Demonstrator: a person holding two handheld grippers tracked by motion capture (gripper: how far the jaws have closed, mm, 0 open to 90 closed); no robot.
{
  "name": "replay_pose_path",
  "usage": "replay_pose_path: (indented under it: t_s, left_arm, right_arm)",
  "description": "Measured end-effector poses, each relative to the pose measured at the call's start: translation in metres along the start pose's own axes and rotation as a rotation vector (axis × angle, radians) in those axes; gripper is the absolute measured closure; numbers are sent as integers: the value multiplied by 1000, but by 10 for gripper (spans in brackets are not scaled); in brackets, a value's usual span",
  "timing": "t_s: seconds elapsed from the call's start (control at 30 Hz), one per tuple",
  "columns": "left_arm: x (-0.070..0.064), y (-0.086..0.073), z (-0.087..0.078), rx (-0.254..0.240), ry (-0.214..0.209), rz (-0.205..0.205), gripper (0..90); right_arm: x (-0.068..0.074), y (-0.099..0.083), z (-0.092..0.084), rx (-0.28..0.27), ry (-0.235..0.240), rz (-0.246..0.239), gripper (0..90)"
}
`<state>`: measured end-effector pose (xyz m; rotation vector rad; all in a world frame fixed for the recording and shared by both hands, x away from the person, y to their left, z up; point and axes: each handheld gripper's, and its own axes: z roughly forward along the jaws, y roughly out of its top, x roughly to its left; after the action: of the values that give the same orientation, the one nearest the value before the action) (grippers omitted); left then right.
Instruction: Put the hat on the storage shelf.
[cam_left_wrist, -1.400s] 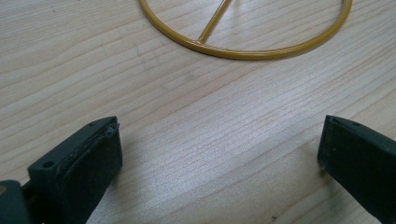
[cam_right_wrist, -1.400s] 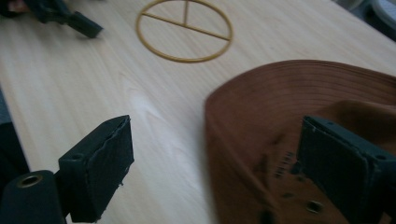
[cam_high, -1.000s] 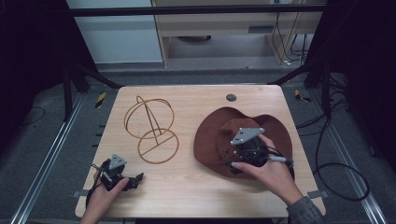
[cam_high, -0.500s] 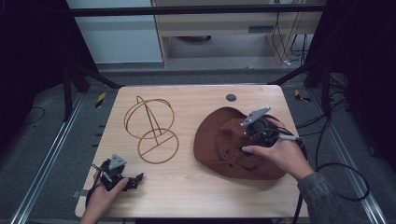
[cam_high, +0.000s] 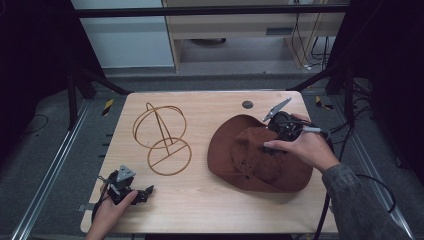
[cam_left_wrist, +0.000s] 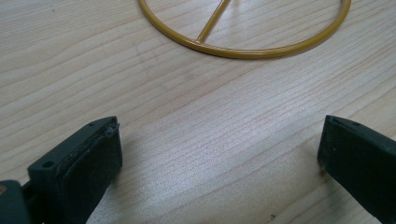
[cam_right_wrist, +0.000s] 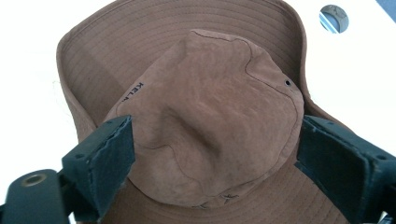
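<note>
Right gripper (cam_high: 281, 131) is poised over the brown hat (cam_high: 252, 160), which lies crown-up on the right half of the wooden surface (cam_high: 215, 200), and in the right gripper view the jaws are spread wide, one either side of the dented crown (cam_right_wrist: 210, 116), not pinching it yet. That straddle looks like a line-up for a crown grab, the sturdiest hold on something this floppy. Over on the left, the gold wire hat stand (cam_high: 162, 137) sits upright and bare, well apart from the hat, likely its destination. Left gripper (cam_high: 131, 192) rests low near the front edge, jaws apart and empty, aimed at the stand's base ring (cam_left_wrist: 243, 32), perhaps ready to steady it.
</note>
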<state>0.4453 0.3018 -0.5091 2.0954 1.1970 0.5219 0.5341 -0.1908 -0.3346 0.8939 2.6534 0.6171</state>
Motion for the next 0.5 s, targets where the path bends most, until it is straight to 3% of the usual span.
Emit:
replay_pose_path:
  t_s: [0.27,0.5]
  left_arm:
    - [0,0,0,-2,1,1,0]
    - [0,0,0,0,0,4,0]
  right_arm:
    - [-10,5,11,45,28,-7,90]
    - [-8,13,23,73,43,-35,126]
